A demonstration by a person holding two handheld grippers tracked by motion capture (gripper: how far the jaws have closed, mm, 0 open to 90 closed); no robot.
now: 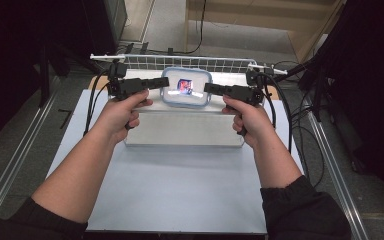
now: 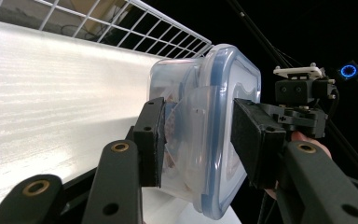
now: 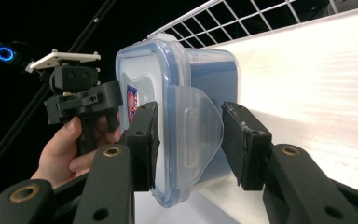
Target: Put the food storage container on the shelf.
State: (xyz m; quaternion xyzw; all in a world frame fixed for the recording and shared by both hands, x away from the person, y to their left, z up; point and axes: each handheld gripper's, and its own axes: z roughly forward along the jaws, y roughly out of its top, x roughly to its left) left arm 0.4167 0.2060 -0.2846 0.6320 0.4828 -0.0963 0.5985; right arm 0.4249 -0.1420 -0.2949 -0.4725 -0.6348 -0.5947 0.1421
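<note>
At the upper middle of the high view, a clear container with a blue-rimmed lid sits on the pale surface. Left gripper jaws are clamped on its left end; right gripper jaws straddle the right-end latch flap, seemingly not quite pressing.

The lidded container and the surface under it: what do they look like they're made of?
The container looks like clear, slightly frosted plastic: its contents show through the walls. Its lid has a blue rim, probably a soft seal, and translucent flip clasps. The surface below looks like brushed metal, going by its fine streaked sheen.
</note>
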